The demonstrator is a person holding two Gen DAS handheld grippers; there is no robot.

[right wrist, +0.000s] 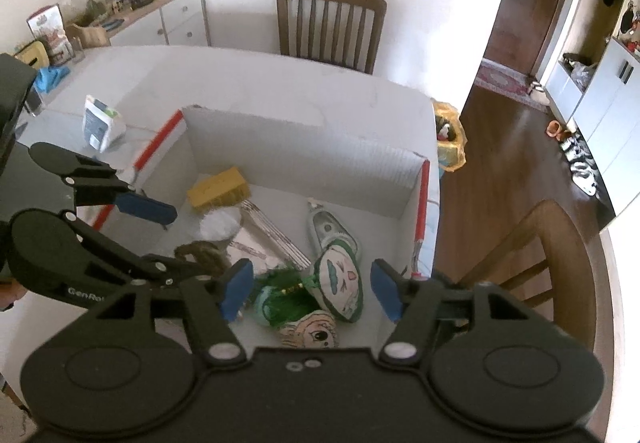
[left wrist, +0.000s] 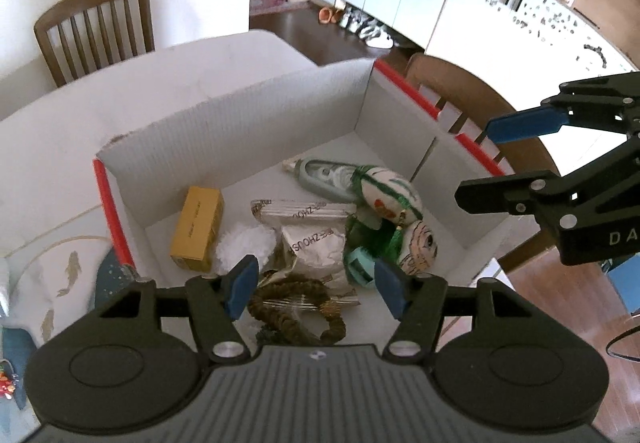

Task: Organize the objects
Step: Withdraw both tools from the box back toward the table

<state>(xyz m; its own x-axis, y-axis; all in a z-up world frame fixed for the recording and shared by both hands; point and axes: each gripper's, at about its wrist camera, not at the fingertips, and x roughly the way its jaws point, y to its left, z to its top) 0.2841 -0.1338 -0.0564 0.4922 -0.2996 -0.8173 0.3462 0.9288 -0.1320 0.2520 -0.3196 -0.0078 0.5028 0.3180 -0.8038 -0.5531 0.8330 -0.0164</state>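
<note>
Hovering above an open white corrugated-cardboard box with red-taped edges (left wrist: 240, 115), which stands on the white tabletop (left wrist: 120, 95), the left gripper (left wrist: 316, 289) and right gripper (right wrist: 310, 293) both show their blue-padded jaws apart with nothing between them. The task's things lie loose on the box floor: a yellow rectangular carton (left wrist: 198, 229), a white fluffy tuft (left wrist: 244, 243), flat clear plastic packets with printed lettering (left wrist: 308, 227), a coiled brown braided cord (left wrist: 296, 313), a grey-green oval case (left wrist: 326, 179), and two stuffed fabric charms with painted faces and green tassels (right wrist: 340, 289). All appear light. The carton looks stiff and should take a grip across its narrow sides; the packets are probably slippery and best pinched at an edge; cord, tuft and charms look soft and compliant, so a pinch through the middle should hold.
</note>
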